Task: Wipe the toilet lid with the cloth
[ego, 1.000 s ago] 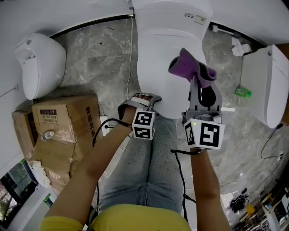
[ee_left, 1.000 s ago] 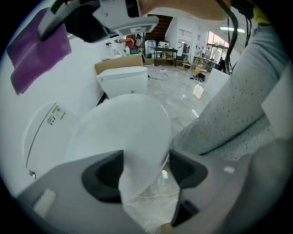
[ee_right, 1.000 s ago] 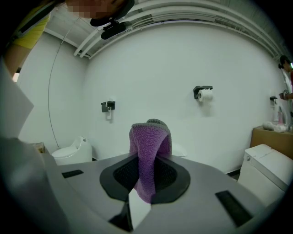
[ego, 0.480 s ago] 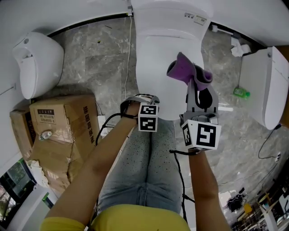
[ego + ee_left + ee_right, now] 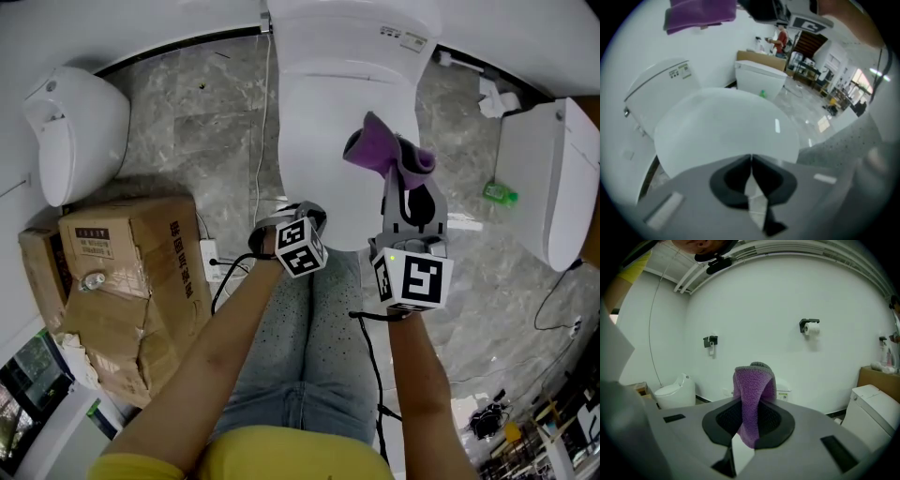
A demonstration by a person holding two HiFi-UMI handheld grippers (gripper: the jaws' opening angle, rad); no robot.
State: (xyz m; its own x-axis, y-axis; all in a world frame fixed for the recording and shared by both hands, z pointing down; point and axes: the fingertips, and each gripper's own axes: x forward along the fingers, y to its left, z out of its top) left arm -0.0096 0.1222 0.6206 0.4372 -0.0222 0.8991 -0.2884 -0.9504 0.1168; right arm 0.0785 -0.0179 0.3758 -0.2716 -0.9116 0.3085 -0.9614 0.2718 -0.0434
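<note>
The white toilet lid (image 5: 328, 122) is down, in the middle of the head view. My right gripper (image 5: 405, 178) hangs over the lid's right side, shut on a purple cloth (image 5: 380, 150) that bunches up between its fingers. In the right gripper view the cloth (image 5: 752, 397) drapes down between the pads. My left gripper (image 5: 302, 217) is at the lid's front edge; its jaws have just been closing and now meet with nothing between them. In the left gripper view, the left gripper (image 5: 751, 160) sits just short of the lid (image 5: 726, 126), and the cloth (image 5: 701, 14) hangs at the top.
Cardboard boxes (image 5: 122, 272) stand at the left, with another white toilet (image 5: 80, 127) behind them. A third toilet (image 5: 553, 178) is at the right, a green bottle (image 5: 503, 192) beside it. A thin cable (image 5: 262, 112) runs along the marble floor. The person's legs (image 5: 309, 347) are in front.
The left gripper has sunk toward the lid's front edge, rolled, and shut its jaws. The right gripper with the cloth has dropped a little over the lid.
</note>
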